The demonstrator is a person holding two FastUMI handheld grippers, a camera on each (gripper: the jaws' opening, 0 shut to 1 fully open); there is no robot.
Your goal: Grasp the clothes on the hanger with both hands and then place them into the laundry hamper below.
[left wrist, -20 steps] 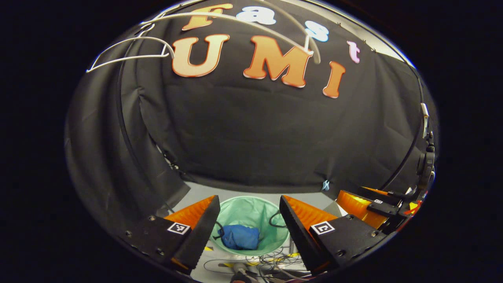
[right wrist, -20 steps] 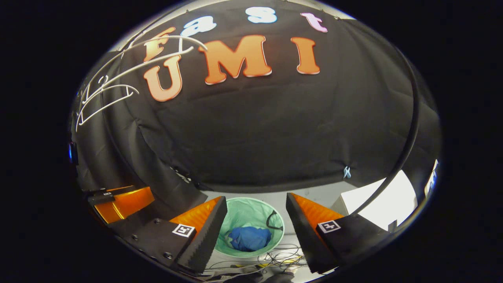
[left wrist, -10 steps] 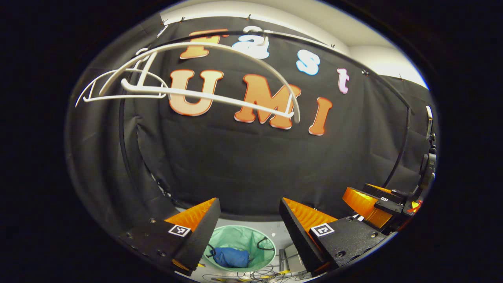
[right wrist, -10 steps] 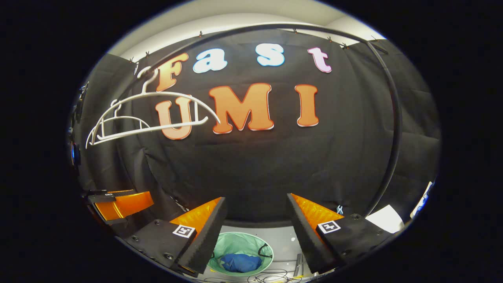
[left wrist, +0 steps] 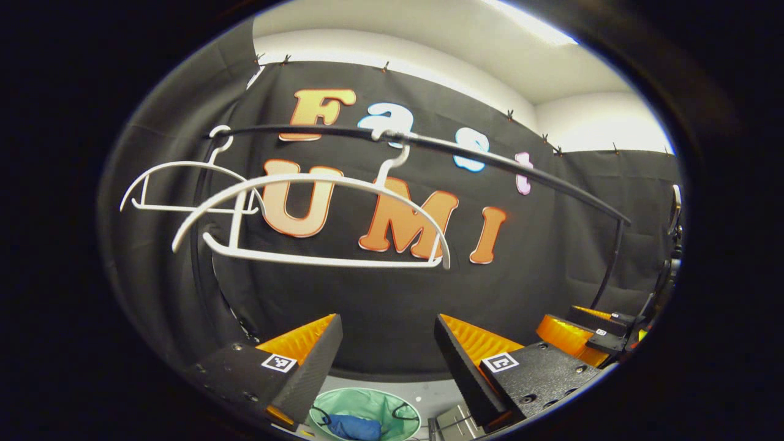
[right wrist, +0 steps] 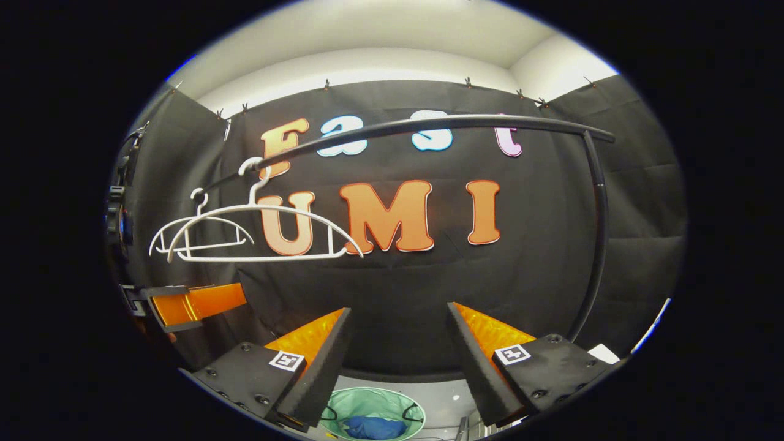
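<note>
Two bare white hangers hang from a black rail (left wrist: pixel 490 162). The nearer hanger (left wrist: pixel 318 257) is in the upper middle of the left gripper view, and the farther hanger (left wrist: pixel 177 208) is at its left. In the right gripper view the hangers (right wrist: pixel 257 254) hang at the upper left. A mint-green hamper (left wrist: pixel 373 407) stands on the floor far below, with a blue garment (left wrist: pixel 352 427) lying inside. The hamper (right wrist: pixel 373 407) and the blue garment (right wrist: pixel 375 427) also appear low in the right gripper view. My left gripper (left wrist: pixel 386 361) is open and holds nothing. My right gripper (right wrist: pixel 395 358) is open too, well above the hamper.
The rail's upright post (right wrist: pixel 597 257) stands at the right. The right gripper (left wrist: pixel 582 331) shows at the far right of the left gripper view, and the left gripper (right wrist: pixel 184 305) at the far left of the right gripper view. A grey floor (left wrist: pixel 422 392) lies around the hamper.
Both grippers have risen and tilted upward. The hamper has slid to the bottom of both views, and the hangers and rail have come down into the middle. Both grippers stayed open.
</note>
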